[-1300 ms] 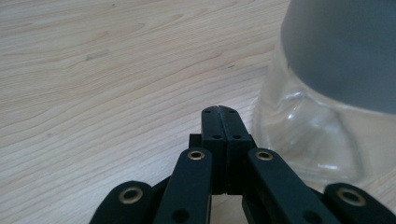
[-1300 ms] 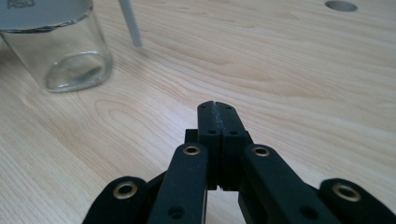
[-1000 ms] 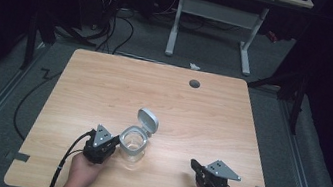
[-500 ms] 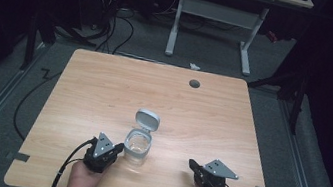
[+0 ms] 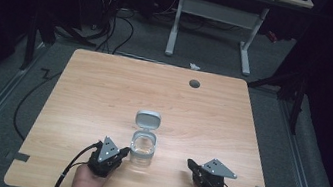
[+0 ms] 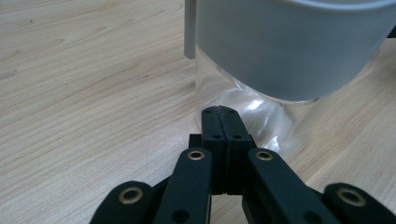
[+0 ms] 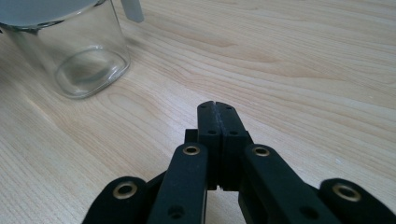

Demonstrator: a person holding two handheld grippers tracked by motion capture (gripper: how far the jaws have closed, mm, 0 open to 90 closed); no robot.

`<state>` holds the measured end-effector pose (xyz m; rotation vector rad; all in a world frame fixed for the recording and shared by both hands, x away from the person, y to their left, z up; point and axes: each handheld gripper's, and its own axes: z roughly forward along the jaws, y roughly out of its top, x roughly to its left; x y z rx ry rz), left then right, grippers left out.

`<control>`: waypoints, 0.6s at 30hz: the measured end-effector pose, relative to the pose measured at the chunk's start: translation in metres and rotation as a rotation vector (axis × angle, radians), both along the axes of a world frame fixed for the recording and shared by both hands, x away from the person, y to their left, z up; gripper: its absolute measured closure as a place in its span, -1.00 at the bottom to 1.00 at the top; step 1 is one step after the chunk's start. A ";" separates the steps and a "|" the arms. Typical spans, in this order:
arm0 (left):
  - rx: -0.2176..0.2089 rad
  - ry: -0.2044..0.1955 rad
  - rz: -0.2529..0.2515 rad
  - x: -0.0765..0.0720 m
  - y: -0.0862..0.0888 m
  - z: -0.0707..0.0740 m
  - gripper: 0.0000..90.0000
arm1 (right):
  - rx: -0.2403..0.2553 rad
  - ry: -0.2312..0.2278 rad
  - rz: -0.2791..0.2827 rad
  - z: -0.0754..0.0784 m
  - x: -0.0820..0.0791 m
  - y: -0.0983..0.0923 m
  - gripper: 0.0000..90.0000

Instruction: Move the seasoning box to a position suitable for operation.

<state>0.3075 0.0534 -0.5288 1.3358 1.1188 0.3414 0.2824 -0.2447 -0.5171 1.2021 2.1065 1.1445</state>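
Just jar (image 5: 144,146) beside left tongs (image 5: 124,152)

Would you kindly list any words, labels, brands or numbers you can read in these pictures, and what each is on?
None: no readable text.
The clear jar, its grey lid, the wooden table and both shut grippers, left and right, carry no print.

You see a clear glass jar (image 5: 144,150) with a grey rim standing upright on the table (image 5: 104,89), close to the near edge and about halfway along it. Its grey flip lid (image 5: 148,120) is open, tipped back toward the far edge.
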 end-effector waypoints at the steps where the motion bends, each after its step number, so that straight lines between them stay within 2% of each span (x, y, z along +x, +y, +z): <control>1: 0.000 0.000 0.000 0.000 0.000 0.000 1.00 | 0.000 0.000 0.000 0.000 0.000 0.000 1.00; 18: -0.002 0.008 -0.010 -0.002 0.002 -0.002 0.99 | -0.002 0.005 0.014 -0.002 0.002 0.004 0.99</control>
